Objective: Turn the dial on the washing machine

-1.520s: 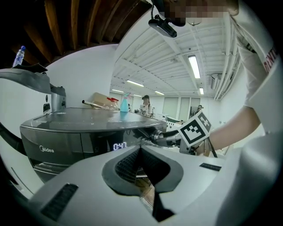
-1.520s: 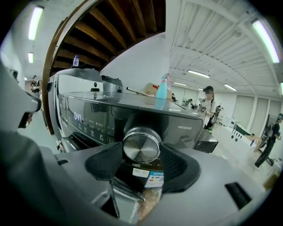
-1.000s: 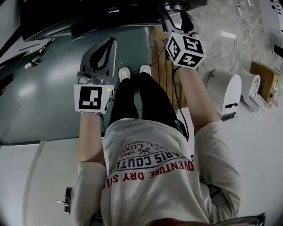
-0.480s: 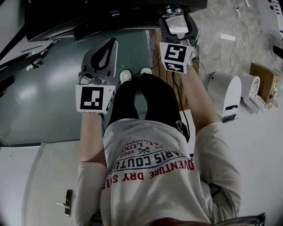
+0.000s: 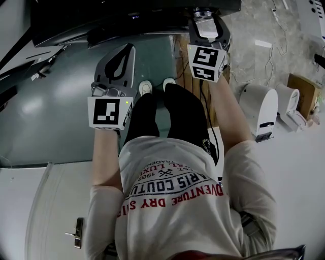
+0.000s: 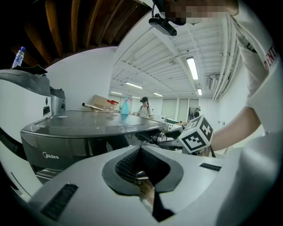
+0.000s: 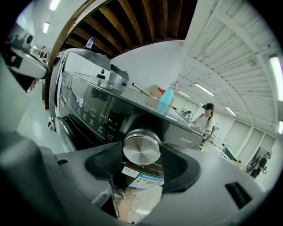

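The round silver dial sits on the dark control panel of the grey washing machine. My right gripper reaches up to it, its jaws closing, with a black pad against each side of the dial. In the head view the right gripper touches the panel at the top, where the dial barely shows. My left gripper hangs lower left over the machine's front, jaws together with nothing between them. From the left gripper view, the machine and the right gripper's marker cube show.
White appliances and a cardboard box stand on the floor to the right, with cables nearby. A blue bottle stands on the machine's top. A person stands far behind. My feet are close to the machine.
The right gripper's marker cube was rolled to one side a second ago; it has turned back level and sits a little higher at the panel. The left gripper has stayed put.
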Motion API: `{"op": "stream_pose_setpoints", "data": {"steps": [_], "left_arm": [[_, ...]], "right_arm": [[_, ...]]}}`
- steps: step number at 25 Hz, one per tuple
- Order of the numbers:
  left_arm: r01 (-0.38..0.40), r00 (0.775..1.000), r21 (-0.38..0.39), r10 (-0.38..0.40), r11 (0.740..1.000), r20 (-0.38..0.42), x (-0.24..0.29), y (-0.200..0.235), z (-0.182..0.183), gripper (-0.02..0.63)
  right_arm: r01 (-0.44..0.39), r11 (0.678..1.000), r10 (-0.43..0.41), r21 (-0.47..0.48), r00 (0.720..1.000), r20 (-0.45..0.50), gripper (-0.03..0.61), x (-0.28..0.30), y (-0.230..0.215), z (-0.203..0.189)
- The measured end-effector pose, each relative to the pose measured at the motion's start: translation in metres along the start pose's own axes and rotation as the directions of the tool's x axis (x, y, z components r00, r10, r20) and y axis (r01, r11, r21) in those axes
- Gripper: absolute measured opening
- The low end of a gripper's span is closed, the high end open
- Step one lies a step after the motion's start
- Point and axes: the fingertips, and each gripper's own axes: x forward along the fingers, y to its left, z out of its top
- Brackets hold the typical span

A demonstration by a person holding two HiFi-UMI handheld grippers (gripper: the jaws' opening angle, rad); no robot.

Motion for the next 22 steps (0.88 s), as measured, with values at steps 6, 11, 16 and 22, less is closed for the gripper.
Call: {"op": "stream_pose_setpoints", "data": {"steps": [6,11,16,22], "left_arm": [[-0.002,1.0,-0.008,0.002,1.0,-0.012,0.0,0.0,-0.004,0.015],[0.006,1.0,-0.001,-0.006,1.0,-0.011,0.002,-0.005,-0.003,0.015],[0.005,1.0,0.005,-0.005,1.0,-0.024,0.002,-0.008,-0.006,0.015],[0.0,1.0,0.007,0.0,1.0,-0.029,0.0,-0.01,-0.006,0.015]], "right_arm": [[-0.047,0.989,0.05,0.142,0.999,-0.02,0.285,0.0,-0.002,-0.001],[-0.103,0.944,0.117,0.314,0.993,-0.025,0.284,0.002,-0.007,-0.005],[-0.125,0.91,0.138,0.395,0.99,-0.004,0.285,0.003,-0.009,-0.006],[-0.092,0.96,0.089,0.266,0.996,0.022,0.295,-0.003,-0.01,-0.004]]}}
